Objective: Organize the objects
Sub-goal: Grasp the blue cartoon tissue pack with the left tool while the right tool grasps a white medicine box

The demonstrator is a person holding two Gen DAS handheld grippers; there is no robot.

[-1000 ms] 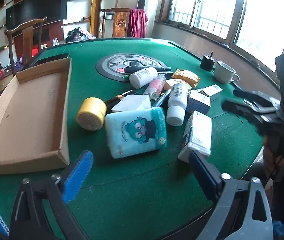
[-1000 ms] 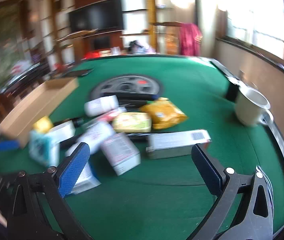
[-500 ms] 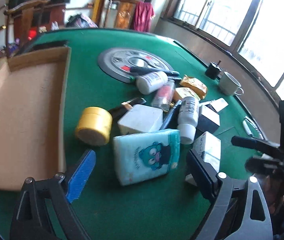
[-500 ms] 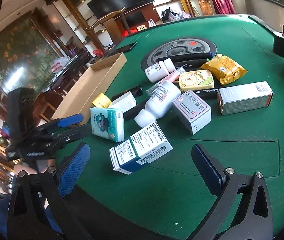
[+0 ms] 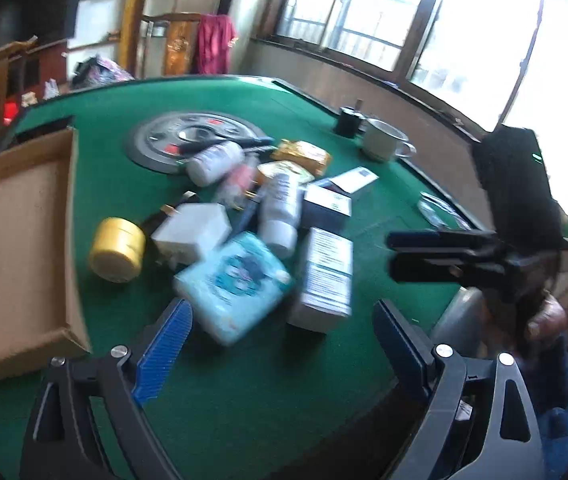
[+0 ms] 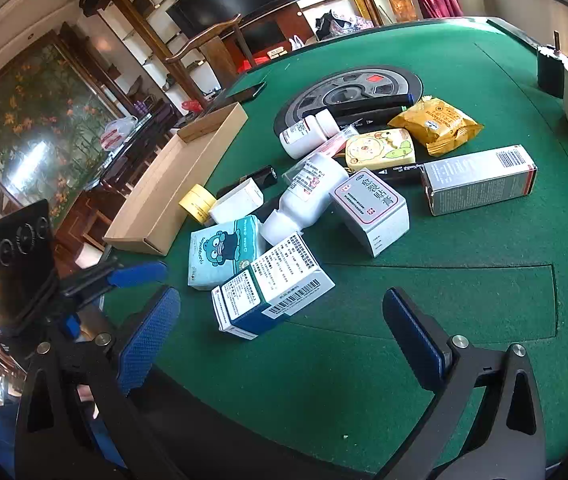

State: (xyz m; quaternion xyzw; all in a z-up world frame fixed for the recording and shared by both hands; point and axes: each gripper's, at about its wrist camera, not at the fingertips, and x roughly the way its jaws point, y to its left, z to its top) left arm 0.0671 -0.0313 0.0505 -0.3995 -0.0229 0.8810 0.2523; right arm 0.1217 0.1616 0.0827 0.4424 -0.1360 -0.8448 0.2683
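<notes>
Green felt table (image 6: 423,364), carrying a loose heap of small goods beside a shallow cardboard tray (image 6: 172,184) lying at its left edge; tray showing only bare board inside (left wrist view blurred, contents elsewhere hard to read).

Heap, near to far: blue-and-white medicine box (image 6: 270,286) leaning against a teal tissue pack (image 6: 224,256) printed with a cartoon figure; white bottle (image 6: 303,198) lying on its side between a small white box (image 6: 238,202) and a white carton with red lettering (image 6: 371,210); yellow tape roll (image 6: 198,202) sitting just beside the tray wall; grey carton (image 6: 479,184) lying apart to the right; orange snack packet (image 6: 435,124) resting near the round grey centre disc (image 6: 349,94).

Left gripper (image 5: 284,344): fingers spreading wide, holding nothing, hovering over the tissue pack's near edge.

Right gripper (image 6: 282,332): likewise gaping wide and holding nothing, framing the blue-and-white medicine box.
</notes>
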